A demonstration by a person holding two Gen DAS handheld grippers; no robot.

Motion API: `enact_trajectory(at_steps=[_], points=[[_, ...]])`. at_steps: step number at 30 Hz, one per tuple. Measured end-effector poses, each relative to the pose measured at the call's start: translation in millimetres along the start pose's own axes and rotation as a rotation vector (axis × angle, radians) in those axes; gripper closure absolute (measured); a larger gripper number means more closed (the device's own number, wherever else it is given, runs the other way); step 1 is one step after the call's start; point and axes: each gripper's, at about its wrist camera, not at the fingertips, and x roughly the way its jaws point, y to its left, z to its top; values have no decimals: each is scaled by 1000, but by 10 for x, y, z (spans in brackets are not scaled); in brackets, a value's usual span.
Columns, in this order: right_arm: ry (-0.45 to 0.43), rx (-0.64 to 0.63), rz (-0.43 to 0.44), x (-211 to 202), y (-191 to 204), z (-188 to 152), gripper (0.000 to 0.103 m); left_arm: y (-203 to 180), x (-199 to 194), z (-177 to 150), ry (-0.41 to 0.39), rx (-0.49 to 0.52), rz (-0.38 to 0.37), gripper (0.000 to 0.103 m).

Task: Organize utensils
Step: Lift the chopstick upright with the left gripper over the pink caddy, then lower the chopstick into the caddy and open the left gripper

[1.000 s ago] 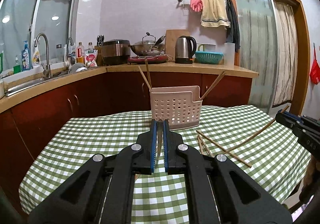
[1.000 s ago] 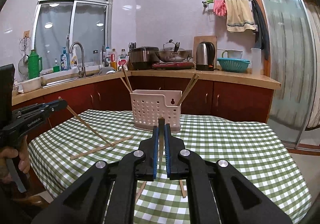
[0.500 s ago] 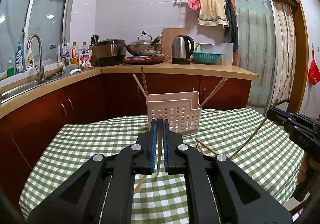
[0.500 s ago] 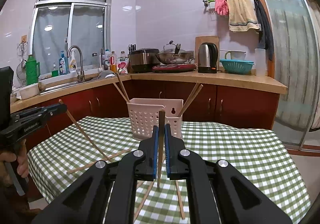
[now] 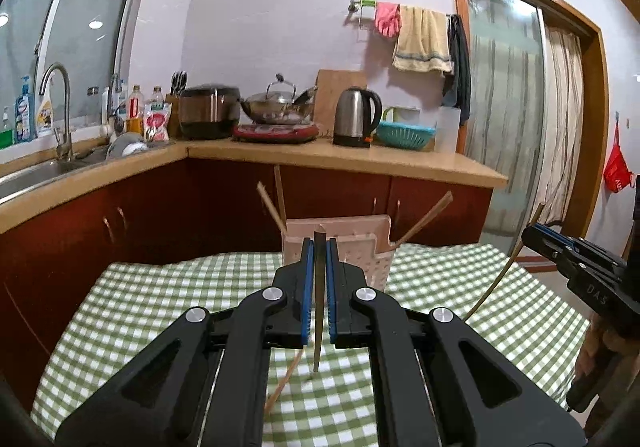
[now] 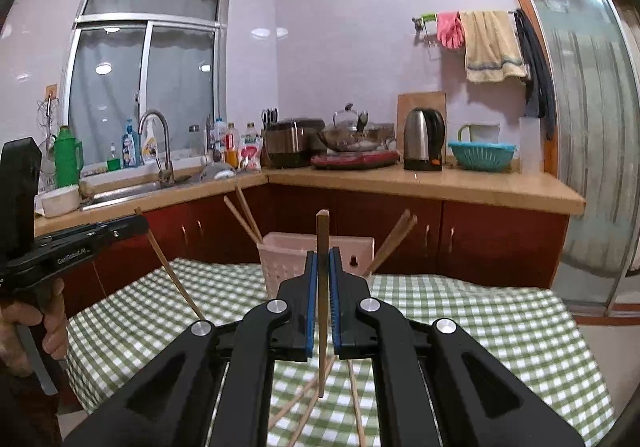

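Left tool [image 5: 318, 247] clenched on a chopstick [image 5: 318, 307], held upright above the checkered table [image 5: 160, 307]. Right tool [image 6: 323, 259] clenched on another chopstick [image 6: 322, 307], also upright. Pink basket [image 6: 280, 267] sits behind both tools, chopsticks leaning inside; loose chopsticks [image 6: 354, 399] lie on table.

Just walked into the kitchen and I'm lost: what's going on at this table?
A person is tidying chopsticks with two handheld grippers. The left gripper is shut on one chopstick, and the right gripper is shut on another chopstick, both lifted above the checked tablecloth. The pink utensil basket ahead already holds several. A few loose chopsticks lie on the cloth.
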Motion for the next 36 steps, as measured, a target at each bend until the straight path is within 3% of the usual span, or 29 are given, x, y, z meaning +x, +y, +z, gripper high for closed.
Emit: enact_trajectory(at_steps=[8, 20, 29, 36], points=[[-125, -23, 17, 148, -50, 483, 96, -73, 41, 536, -134, 35, -14, 97], [-198, -32, 15, 671, -193, 895, 96, -134, 512, 1099, -257, 54, 13, 97], [-149, -27, 0, 1253, -286, 763, 96, -42, 1130, 1087, -239, 30, 45, 97], [-54, 16, 1, 1560, -352, 435, 96, 104, 1515, 757, -156, 7, 47, 97]])
